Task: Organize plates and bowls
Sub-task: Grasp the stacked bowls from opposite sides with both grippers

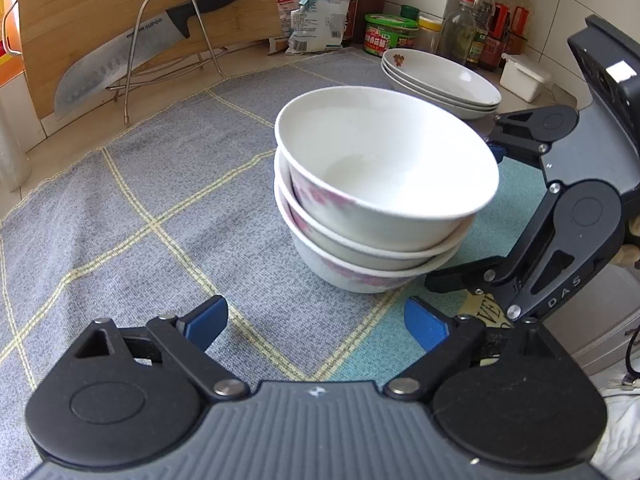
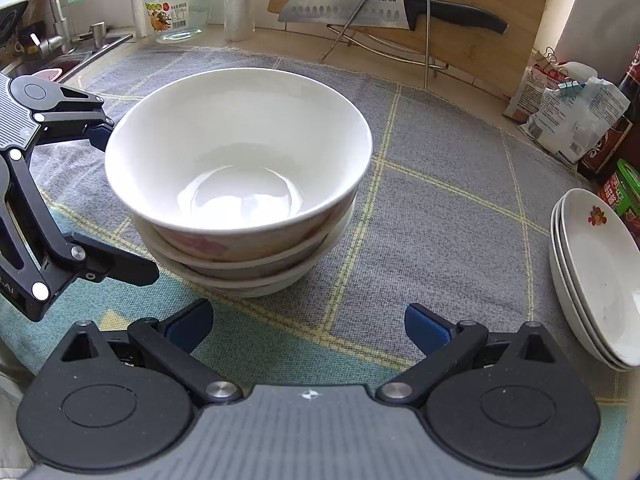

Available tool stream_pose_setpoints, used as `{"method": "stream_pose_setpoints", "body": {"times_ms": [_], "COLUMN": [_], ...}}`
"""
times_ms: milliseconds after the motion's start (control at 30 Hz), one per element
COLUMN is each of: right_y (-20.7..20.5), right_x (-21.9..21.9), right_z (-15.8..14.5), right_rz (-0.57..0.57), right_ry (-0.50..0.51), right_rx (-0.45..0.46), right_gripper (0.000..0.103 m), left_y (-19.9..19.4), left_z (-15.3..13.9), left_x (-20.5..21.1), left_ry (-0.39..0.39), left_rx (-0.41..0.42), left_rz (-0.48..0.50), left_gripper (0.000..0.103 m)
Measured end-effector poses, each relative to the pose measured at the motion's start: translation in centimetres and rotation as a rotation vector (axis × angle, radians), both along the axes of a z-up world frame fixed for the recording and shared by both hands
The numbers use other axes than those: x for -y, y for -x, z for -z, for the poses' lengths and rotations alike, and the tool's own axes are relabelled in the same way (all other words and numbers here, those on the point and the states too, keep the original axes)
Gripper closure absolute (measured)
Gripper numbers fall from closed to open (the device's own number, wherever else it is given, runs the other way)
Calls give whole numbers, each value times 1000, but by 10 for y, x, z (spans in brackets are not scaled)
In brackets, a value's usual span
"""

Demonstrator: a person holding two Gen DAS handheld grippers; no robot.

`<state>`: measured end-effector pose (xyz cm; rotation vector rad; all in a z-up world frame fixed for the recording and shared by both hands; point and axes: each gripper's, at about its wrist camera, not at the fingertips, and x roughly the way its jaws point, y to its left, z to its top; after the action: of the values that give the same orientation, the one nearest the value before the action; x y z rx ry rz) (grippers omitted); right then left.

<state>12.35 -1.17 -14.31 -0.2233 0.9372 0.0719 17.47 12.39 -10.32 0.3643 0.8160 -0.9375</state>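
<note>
Three white bowls with pink flowers are nested in a stack on a grey checked cloth; the top bowl leans a little. A stack of three shallow white plates lies to the right of it. My left gripper is open just short of the bowls, nothing between its blue pads. My right gripper is open too, close to the stack's other side. From each side view, the opposite gripper's fingers flank the bowls' edge; I cannot tell whether they touch.
A knife rests on a wire rack against a wooden board at the back. Bags, bottles, a green tub and a white box line the wall. A glass jar and a sink tap stand far left.
</note>
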Motion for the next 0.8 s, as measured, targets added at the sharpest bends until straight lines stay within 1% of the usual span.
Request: {"method": "stream_pose_setpoints", "body": {"times_ms": [67,100,167,233,267,300,533,567,600,700,800], "right_y": [0,0,-3,-7,-8,-9,-9,-9,-10,-11,-15], "right_x": [0,1,5,10,13,16,24,24,28,32,36], "right_z": [3,4,4,5,5,5,6,6,5,5,4], "right_rz": [-12,-26,-46,-74,-88,-101,-251,-251,-298,-363,-405], "right_ry": [9,0,-23,-46,-60,-71,-61,-61,-63,-64,-63], "right_rx": [-9,-6,-14,-20,-23,-22,-14,-14,-9,2,-5], "right_gripper": [0,0,0,0,0,0,0,0,0,0,0], "left_y": [3,5,7,8,8,8,10,10,10,12,10], "left_z": [6,7,8,11,11,12,13,13,13,13,12], "left_x": [4,6,9,13,15,16,17,17,19,21,23], "left_ry": [-22,-24,-23,-29,-32,-30,-20,-22,-24,-22,-27], "left_rx": [26,48,66,73,77,76,83,82,82,85,79], "left_rz": [17,25,28,32,32,22,-29,-39,-53,-81,-86], "left_gripper": [9,9,8,2,1,1,0,0,0,0,0]}}
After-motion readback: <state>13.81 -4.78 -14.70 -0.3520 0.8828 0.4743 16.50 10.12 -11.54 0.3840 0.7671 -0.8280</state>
